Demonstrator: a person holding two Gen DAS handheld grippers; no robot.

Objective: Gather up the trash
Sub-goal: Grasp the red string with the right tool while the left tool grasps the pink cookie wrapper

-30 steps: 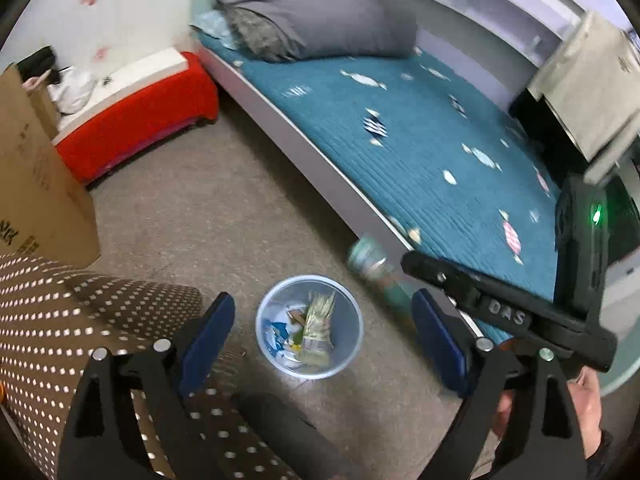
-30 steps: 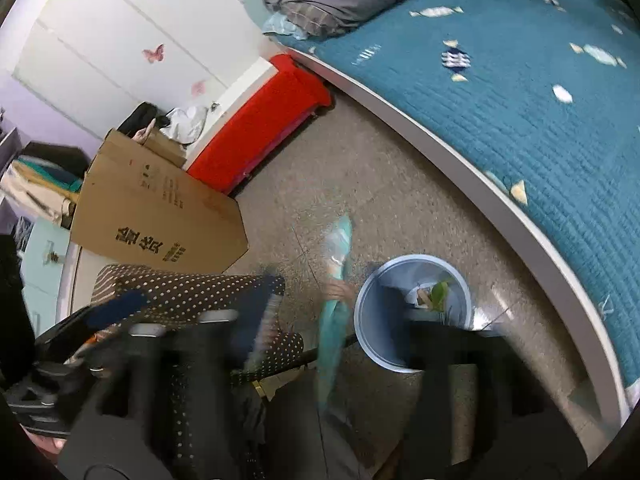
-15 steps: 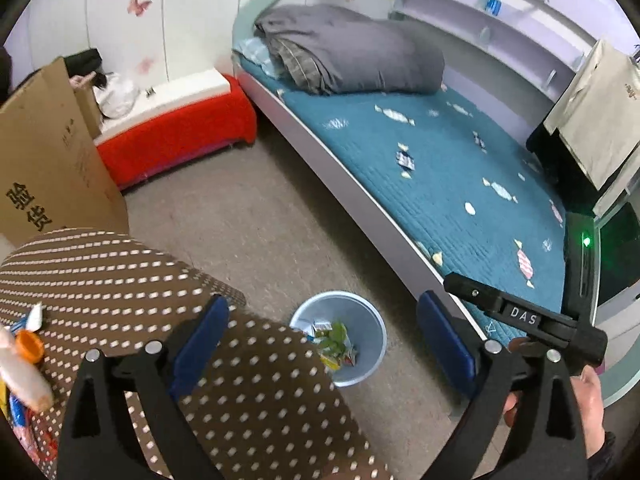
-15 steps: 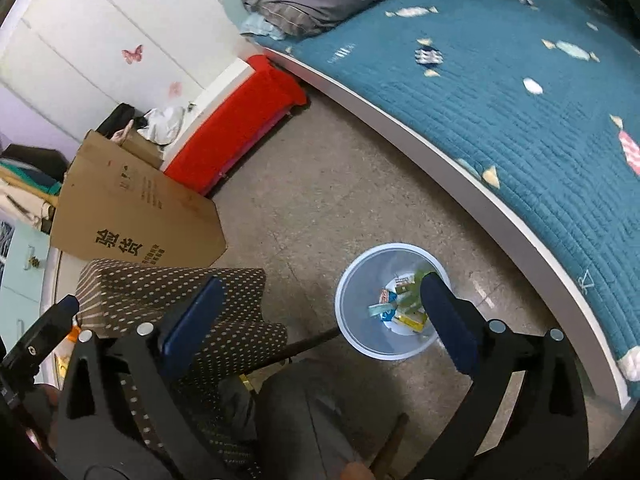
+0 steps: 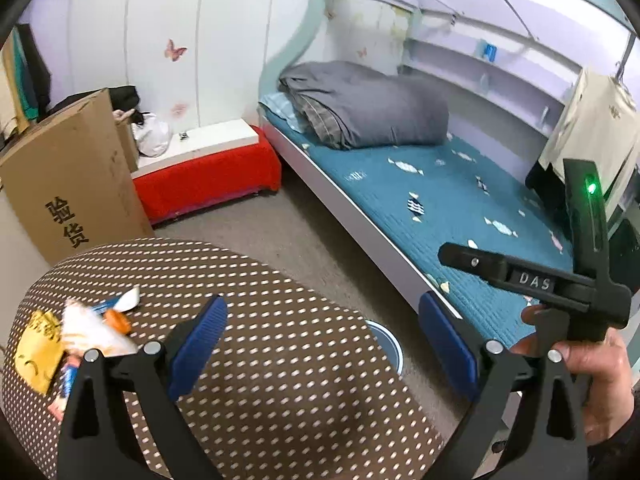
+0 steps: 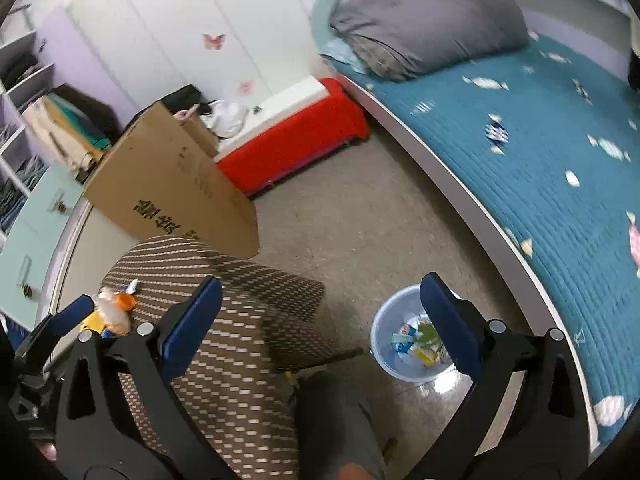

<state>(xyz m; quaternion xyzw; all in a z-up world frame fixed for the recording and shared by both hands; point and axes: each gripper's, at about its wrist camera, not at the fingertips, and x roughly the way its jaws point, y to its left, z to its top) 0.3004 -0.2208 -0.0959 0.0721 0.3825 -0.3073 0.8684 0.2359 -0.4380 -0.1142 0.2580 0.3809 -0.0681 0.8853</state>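
Two empty grippers hang over a polka-dot table, one blue trash bin on the floor beside it.

The left gripper (image 5: 322, 344) stands with its jaws spread wide and nothing between its blue pads, having just opened slightly further; the right gripper (image 6: 320, 322), its jaws just sprung to full width, likewise grips nothing. One small heap of trash (image 5: 76, 338) remains at the far left of the brown polka-dot table (image 5: 280, 380): a yellow packet, a white crinkled wrapper and an orange cap, with further pieces too jumbled to count. One round blue bin (image 6: 384, 332) sits on the floor between the table and the bed (image 6: 540, 168), holding several wrappers. One cardboard box (image 6: 168, 184) leans behind the table.
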